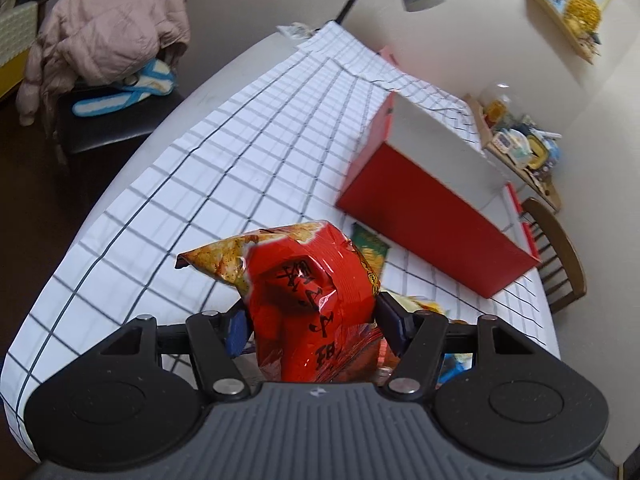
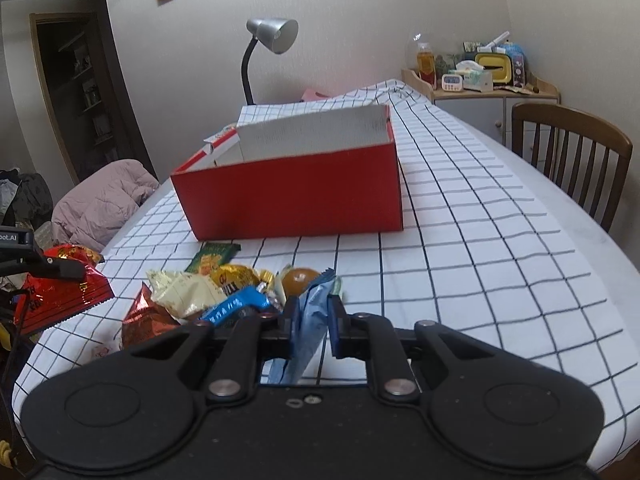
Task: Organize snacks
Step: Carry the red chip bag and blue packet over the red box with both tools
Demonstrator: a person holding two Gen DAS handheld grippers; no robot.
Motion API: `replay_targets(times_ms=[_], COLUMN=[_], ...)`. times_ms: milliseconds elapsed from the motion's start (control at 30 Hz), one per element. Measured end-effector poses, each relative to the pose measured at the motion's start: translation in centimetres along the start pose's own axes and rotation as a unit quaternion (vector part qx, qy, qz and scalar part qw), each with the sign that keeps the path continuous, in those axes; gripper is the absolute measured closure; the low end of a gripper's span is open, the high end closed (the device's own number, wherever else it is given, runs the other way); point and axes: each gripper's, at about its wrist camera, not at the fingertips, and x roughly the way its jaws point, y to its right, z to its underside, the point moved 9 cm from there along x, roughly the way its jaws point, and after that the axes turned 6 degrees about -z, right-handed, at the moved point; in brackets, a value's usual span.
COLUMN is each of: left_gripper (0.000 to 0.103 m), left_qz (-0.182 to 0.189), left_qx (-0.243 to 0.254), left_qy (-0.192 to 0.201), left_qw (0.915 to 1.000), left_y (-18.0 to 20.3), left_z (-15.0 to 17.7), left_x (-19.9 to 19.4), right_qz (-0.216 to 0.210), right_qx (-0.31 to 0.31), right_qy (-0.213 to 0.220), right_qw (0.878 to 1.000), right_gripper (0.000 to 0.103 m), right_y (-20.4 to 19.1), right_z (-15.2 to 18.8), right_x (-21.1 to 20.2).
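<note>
My left gripper [image 1: 310,322] is shut on a red snack bag [image 1: 308,300] and holds it above the table; the bag also shows in the right wrist view [image 2: 60,296] at the left edge. My right gripper [image 2: 312,320] is shut on a light blue snack packet [image 2: 308,332] near the table's front. An open red box [image 2: 292,196] with a white inside stands mid-table; it also shows in the left wrist view [image 1: 432,208]. A pile of snacks [image 2: 224,288] lies in front of the box, with a green packet [image 2: 212,258] near the box wall.
The table has a white checked cloth [image 2: 480,240]. A silver desk lamp [image 2: 272,36] stands behind the box. A wooden chair [image 2: 572,152] is at the right. A chair with a pink jacket [image 1: 108,36] is at the left. A cluttered side cabinet [image 2: 480,80] stands by the wall.
</note>
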Motion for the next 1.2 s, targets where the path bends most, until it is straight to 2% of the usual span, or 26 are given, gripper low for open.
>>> replay_targets(times_ms=[333, 600, 967, 1200], left_gripper=[0.039, 0.039, 0.039, 0.039], left_qz=[0.023, 0.029, 0.012, 0.003], left_qx=[0.059, 0.103, 0.145, 0.17], left_qy=[0.017, 0.045, 0.065, 0.044], left_qw=[0.9978, 0.9932, 0.9873, 0.9844], left_y=[5.2, 10.3, 16.1, 18.8], left_z=[-2.4, -6.4, -12.4, -14.2], left_x=[-1.7, -1.8, 2.4, 7.0], right_qz=[-0.001, 0.001, 0.012, 0.014], right_qx=[-0.019, -0.026, -0.044, -0.047], right_qy=[0.03, 0.058, 0.057, 0.038], right_qw=[0.999, 0.998, 0.997, 0.998], right_gripper=[0.09, 0.09, 0.09, 0.09], right_y=[0.5, 1.3, 2.2, 3.2], right_z=[-4.8, -10.7, -16.7, -18.3], right_x=[-0.7, 0.0, 5.3, 9.2])
